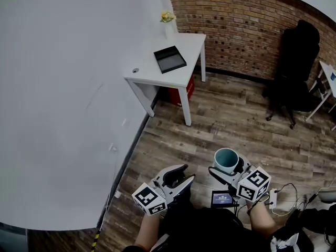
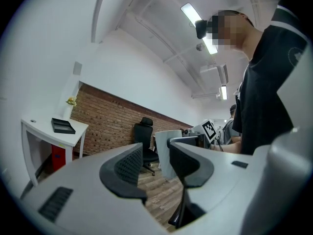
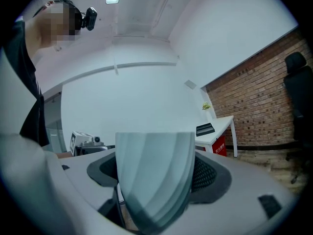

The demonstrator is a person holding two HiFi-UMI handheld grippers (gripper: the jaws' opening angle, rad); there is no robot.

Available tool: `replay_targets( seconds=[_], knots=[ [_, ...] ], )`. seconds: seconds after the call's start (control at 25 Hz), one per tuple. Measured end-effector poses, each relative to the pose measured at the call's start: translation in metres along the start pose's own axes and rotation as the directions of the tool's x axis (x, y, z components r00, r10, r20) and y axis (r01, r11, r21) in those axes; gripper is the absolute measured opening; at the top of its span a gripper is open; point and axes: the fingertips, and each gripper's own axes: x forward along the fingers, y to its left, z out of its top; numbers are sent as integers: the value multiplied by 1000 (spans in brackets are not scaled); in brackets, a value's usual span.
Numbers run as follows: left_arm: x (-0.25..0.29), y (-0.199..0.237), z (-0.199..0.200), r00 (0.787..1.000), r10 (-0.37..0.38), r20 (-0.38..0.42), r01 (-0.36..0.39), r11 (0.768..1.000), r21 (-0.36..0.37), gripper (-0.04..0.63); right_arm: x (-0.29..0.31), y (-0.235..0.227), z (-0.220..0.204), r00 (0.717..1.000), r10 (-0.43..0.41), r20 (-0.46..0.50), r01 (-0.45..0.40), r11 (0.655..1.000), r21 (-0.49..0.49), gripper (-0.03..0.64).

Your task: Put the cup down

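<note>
Two grippers, both close to us. Left gripper (image 1: 179, 176): jaws apart, nothing between. Right gripper (image 1: 229, 168): jaws wide, clamped on one cup (image 1: 226, 159), held upright in the air, mouth up; we see only its teal inside. Farther: one white table (image 1: 184, 72) with one black tray (image 1: 169, 59), only its dark bottom showing. Farthest: one black chair (image 1: 294, 67).

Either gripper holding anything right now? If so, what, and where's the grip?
Right gripper holds the cup, jaws clamped on opposite sides of its wall. Left gripper is open and empty.
</note>
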Motion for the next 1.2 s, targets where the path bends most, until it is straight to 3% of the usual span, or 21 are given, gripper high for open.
replay_targets(
  seconds=[0.28,0.48,0.72,1.2],
  knots=[
    [30,102,19,999,-27,25,28,999,-24,176,71,-57,23,999,-52,-1,52,999,-3,390],
    [47,183,58,999,-43,28,42,999,15,176,140,-97,64,996,-92,-14,92,995,-24,390],
    [48,278,87,998,-45,47,45,999,6,176,225,-121,106,996,-93,6,93,994,-58,390],
    [89,355,99,998,-38,56,40,998,-52,176,285,-185,125,996,-90,-30,88,995,-38,390]
  ],
)
